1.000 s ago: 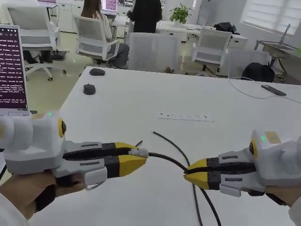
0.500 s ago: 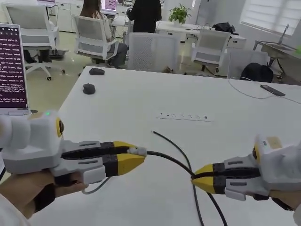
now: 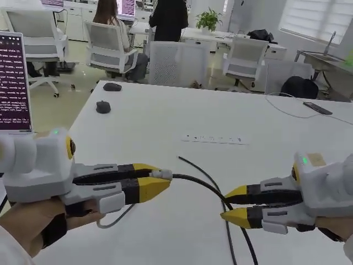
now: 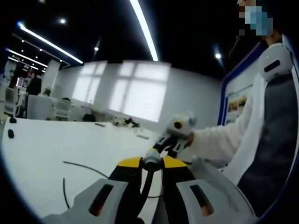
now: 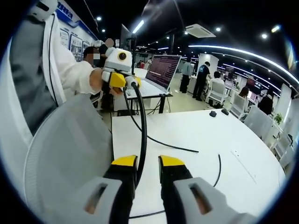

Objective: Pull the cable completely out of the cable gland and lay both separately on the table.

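Note:
My left gripper (image 3: 164,179) is shut on the small pale cable gland (image 3: 160,175), held above the white table (image 3: 165,118). The black cable (image 3: 193,181) runs from the gland to the right and passes between the parted yellow jaws of my right gripper (image 3: 224,205), which stands open around it. In the left gripper view the gland (image 4: 152,161) sits pinched at the tips of the left gripper (image 4: 152,164), with the cable (image 4: 145,184) trailing down between them. In the right gripper view the cable (image 5: 142,126) rises from the open right gripper (image 5: 147,161) to the gland.
More black cable (image 3: 203,172) lies curved on the table behind the grippers. Two computer mice (image 3: 103,106) sit at the far left, a laptop screen (image 3: 14,83) stands at the left edge, and a phone (image 3: 317,107) lies far right. Chairs and people are beyond the table.
My right gripper was shut on the cable and drew it to the right and down; now its jaws have parted and let go. The left gripper still holds the gland.

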### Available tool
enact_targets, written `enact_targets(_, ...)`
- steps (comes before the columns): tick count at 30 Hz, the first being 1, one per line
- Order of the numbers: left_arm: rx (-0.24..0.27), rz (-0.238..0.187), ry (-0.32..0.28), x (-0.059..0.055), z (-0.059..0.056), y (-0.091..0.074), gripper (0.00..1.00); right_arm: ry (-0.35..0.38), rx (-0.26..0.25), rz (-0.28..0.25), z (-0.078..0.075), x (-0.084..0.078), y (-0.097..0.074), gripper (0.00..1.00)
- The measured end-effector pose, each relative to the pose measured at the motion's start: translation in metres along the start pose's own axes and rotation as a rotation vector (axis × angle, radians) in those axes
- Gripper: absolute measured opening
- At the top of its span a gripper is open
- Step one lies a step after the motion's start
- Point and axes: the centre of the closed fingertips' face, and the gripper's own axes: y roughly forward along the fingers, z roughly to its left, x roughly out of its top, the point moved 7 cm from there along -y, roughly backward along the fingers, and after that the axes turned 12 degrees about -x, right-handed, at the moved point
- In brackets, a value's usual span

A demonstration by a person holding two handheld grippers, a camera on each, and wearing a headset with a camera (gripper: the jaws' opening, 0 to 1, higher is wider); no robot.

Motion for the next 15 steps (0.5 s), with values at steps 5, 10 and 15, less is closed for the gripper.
enact_targets(5,-0.009,0.034,0.015,-0.003,-0.001,0.008,0.16,-0.017,0.018,-0.069,0.004,0.028,0.001,0.19)
enact_targets(10,-0.020,0.044,0.012,-0.007,-0.002,0.015,0.16,-0.052,0.051,-0.124,0.010,0.051,0.006,0.19)
enact_targets(15,-0.027,0.052,0.009,-0.007,-0.003,0.018,0.16,-0.062,0.081,-0.167,0.016,0.066,0.010,0.17)
